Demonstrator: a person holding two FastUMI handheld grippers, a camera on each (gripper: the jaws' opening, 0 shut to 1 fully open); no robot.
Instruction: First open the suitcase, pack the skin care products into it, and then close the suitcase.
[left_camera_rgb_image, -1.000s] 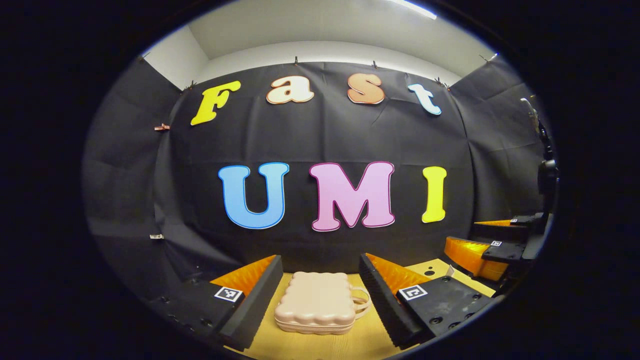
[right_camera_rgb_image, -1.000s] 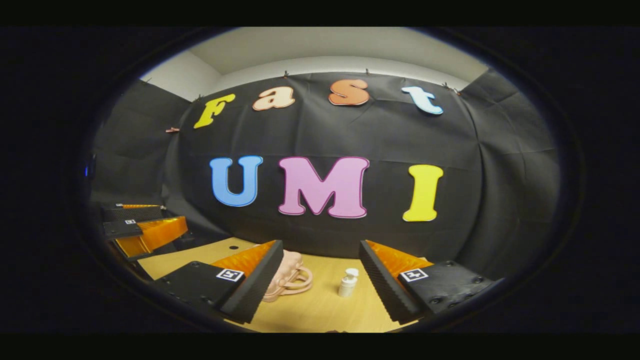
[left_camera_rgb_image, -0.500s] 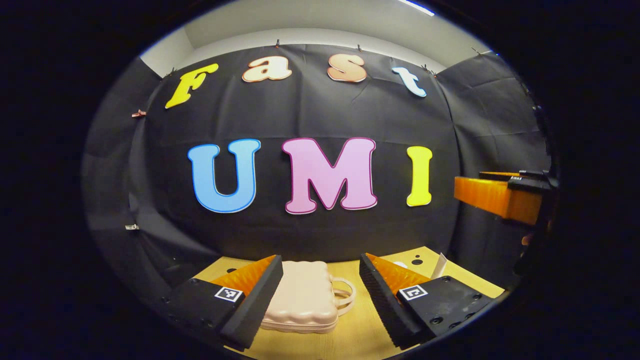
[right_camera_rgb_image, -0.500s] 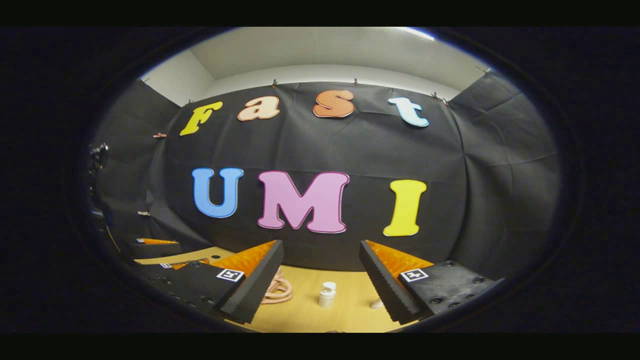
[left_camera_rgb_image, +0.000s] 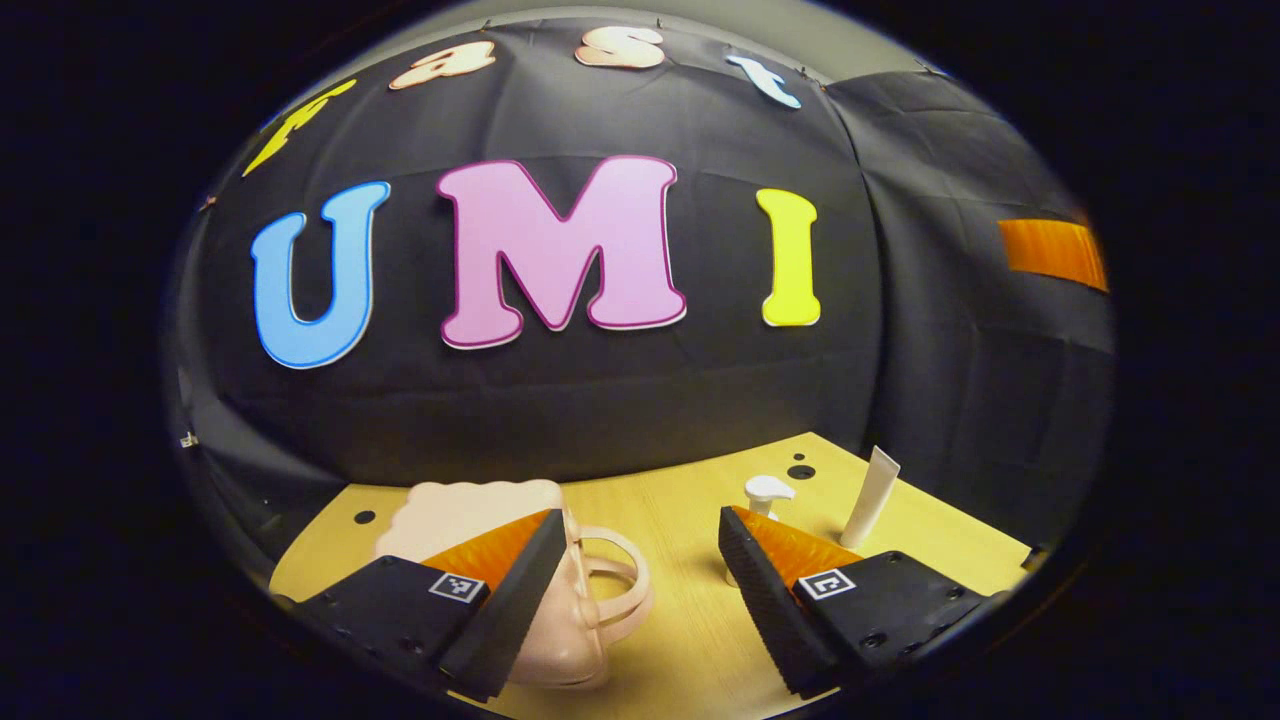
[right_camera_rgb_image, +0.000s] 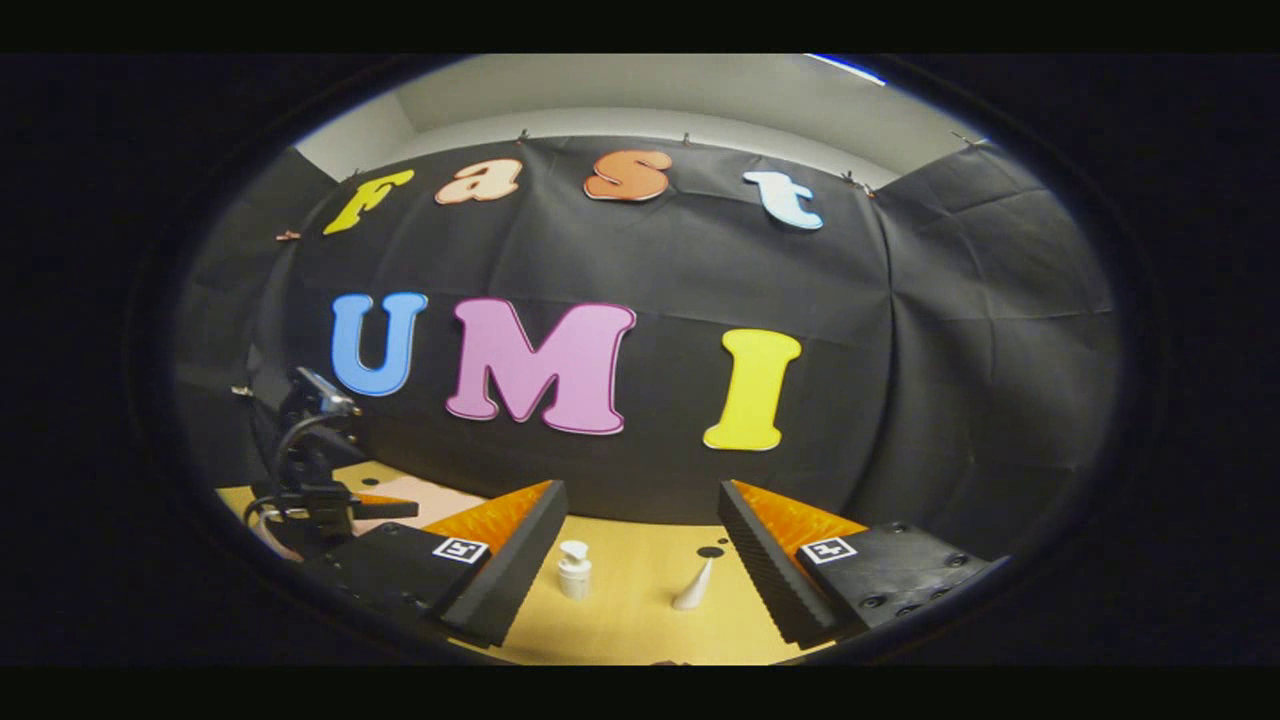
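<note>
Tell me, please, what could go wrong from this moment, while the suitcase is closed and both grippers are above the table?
1. The left gripper is open, one finger over the closed pink suitcase. The case looks light, so pushing on it may slide it across the table instead of opening it.
2. The pump bottle and the white tube stand upright between the right gripper's open fingers. A careless approach could likely tip either one.

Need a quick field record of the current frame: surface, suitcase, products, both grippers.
surface: wooden table
suitcase: pink suitcase, lid closed, lying flat, handle toward the products
products: pump bottle and white tube, both standing upright on the table, apart
left gripper: open, holding nothing, near the suitcase handle
right gripper: open, holding nothing, facing the products
</note>
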